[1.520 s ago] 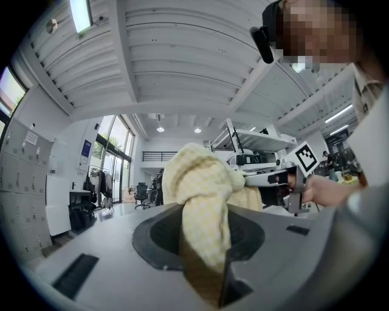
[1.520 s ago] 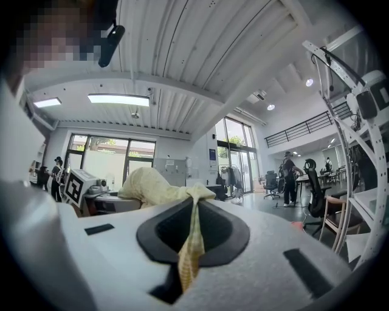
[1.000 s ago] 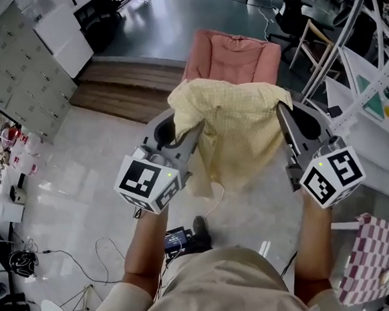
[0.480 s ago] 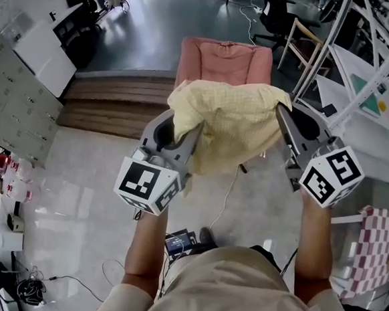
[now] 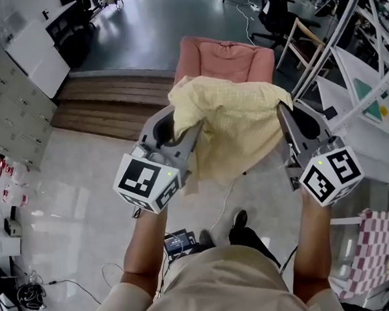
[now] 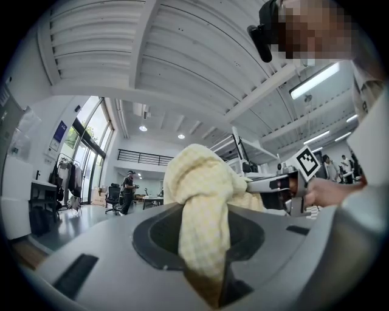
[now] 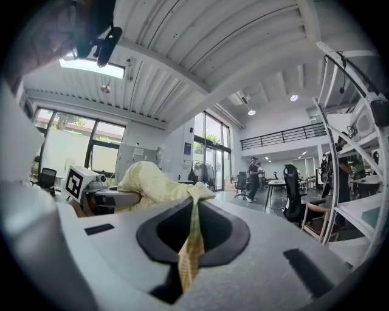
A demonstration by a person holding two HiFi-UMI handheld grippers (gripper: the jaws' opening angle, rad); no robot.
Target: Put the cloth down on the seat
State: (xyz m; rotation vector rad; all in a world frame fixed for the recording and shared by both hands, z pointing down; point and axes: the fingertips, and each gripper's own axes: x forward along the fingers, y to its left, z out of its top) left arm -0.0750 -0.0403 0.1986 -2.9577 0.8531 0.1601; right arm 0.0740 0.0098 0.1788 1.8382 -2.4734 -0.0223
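Observation:
A pale yellow checked cloth [image 5: 236,125] hangs stretched between my two grippers, held up at chest height. My left gripper [image 5: 182,122] is shut on a thick bunched corner of the cloth [image 6: 200,225]. My right gripper [image 5: 281,108] is shut on a thin edge of the cloth [image 7: 191,243]. Beyond and below the cloth stands the pink upholstered seat [image 5: 224,58], partly hidden by the fabric. Each gripper shows in the other's view, marker cube outward.
A wooden step platform [image 5: 106,101] lies left of the seat. White frame shelving [image 5: 369,70] rises on the right, with a wooden chair [image 5: 303,39] behind. A pink checked bag [image 5: 376,251] sits at lower right. Cables and a small device [image 5: 178,240] lie by my feet.
The view has shifted forward across the floor; the pink seat sits slightly nearer and lower in frame. Both grippers keep the same hold on the cloth.

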